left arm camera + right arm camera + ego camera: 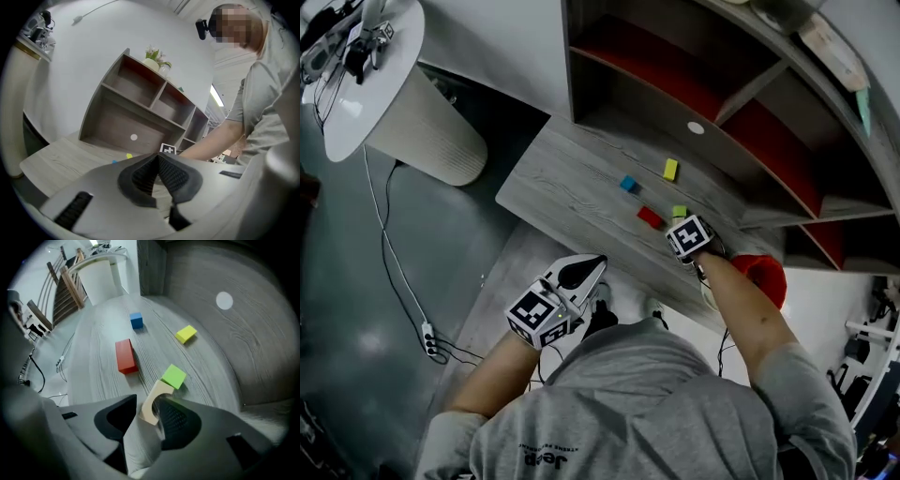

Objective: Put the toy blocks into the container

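Note:
Several toy blocks lie on the grey wooden desk (553,187): a blue cube (629,184), a yellow block (670,169), a red brick (650,217) and a green cube (679,213). My right gripper (147,416) is low over the desk near the green cube (174,376). It stands open around a beige arch block (152,401), which leans by the right-hand pad with a gap to the other one. The red brick (126,356), blue cube (136,320) and yellow block (186,333) lie beyond. My left gripper (593,266) hangs shut and empty off the desk's near edge.
A shelf unit (675,75) with red-backed compartments stands along the desk's far side. A red rounded thing (766,275) shows beside my right forearm. A white round table (375,84) is at the far left, and a cable with a power strip (428,338) lies on the floor.

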